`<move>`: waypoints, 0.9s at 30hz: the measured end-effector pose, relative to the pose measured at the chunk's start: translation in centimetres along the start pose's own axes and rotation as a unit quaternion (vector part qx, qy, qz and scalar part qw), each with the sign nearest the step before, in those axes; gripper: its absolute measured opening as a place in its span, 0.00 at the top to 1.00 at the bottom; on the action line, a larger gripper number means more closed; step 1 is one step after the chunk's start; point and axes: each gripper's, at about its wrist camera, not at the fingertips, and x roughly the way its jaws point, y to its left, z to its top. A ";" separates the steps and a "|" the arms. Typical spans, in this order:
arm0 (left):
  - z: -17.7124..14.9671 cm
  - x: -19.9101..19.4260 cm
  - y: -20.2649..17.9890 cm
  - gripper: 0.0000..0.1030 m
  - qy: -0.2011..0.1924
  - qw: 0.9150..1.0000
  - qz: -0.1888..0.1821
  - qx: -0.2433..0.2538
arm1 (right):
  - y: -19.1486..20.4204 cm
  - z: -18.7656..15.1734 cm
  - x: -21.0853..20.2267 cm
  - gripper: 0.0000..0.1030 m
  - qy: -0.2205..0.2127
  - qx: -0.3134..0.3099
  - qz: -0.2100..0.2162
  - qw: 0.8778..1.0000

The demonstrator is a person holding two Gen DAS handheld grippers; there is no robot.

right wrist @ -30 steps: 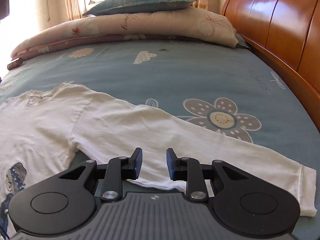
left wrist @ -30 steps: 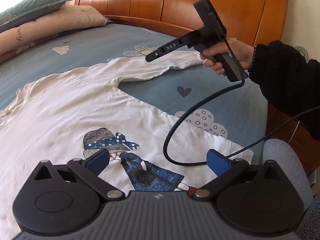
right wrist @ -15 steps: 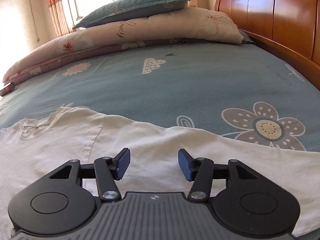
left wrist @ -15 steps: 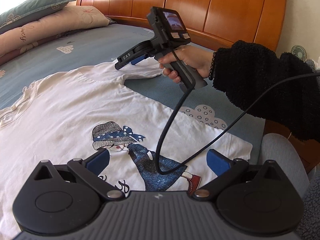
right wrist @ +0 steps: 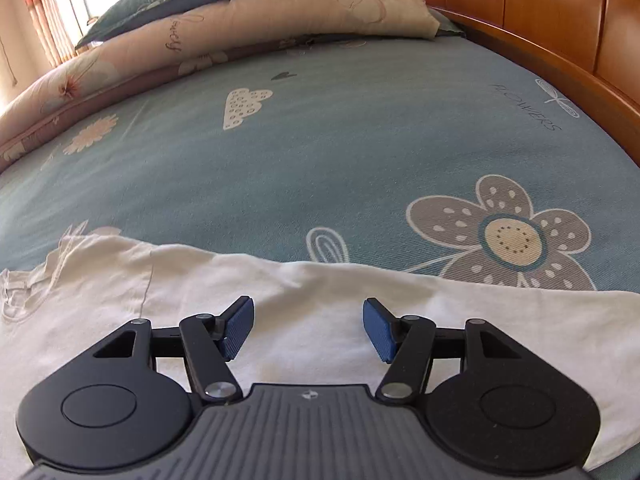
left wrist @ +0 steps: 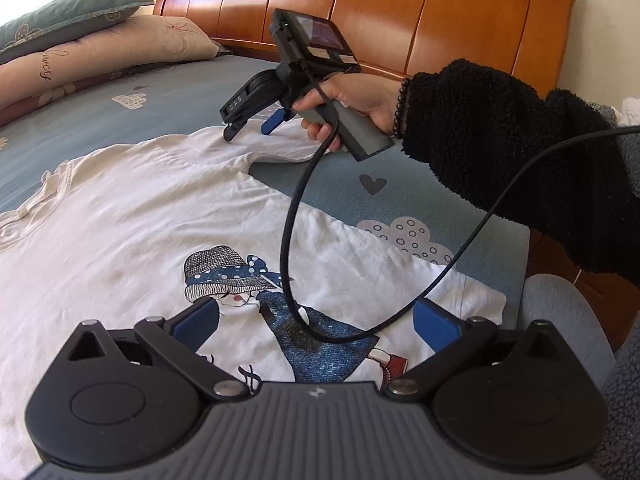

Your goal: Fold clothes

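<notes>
Right gripper (right wrist: 308, 330) jaws just spread wide, now low over the sleeve (right wrist: 360, 300) of the white shirt (left wrist: 140, 220) lying flat on the bed (right wrist: 340, 140), nothing pinched yet; likely lining up the sleeve fold

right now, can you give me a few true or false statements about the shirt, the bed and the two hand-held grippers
1. The white shirt lies spread on the blue bedsheet. True.
2. The right hand-held gripper is clamped on a sock. False: its jaws are apart, have just been opening, and sit over the shirt's sleeve, pinching nothing.
3. The left hand-held gripper is open above the printed figure. True.
4. The shirt is already folded in half. False: body and sleeve lie flat, unfolded.
5. The headboard is wooden. True.
6. The pillows lie on the shirt. False: they sit apart, at the far end.
</notes>
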 end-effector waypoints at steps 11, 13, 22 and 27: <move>-1.0 -1.2 -0.3 0.01 0.004 1.000 0.001 -0.007 | -4.7 0.3 -3.6 0.12 -0.065 0.007 0.015 0.998; -1.2 -0.9 -0.7 0.01 0.009 1.000 -0.003 -0.001 | -7.1 -0.9 -6.1 0.11 -0.067 0.020 0.031 0.997; -1.0 0.6 -1.6 0.01 0.019 1.000 -0.016 0.007 | -16.3 -2.6 -6.4 0.11 0.010 0.101 -0.075 0.992; -1.0 1.5 -1.3 0.01 0.031 0.999 -0.009 -0.002 | -15.7 -3.9 -3.3 0.00 0.007 0.036 -0.116 0.993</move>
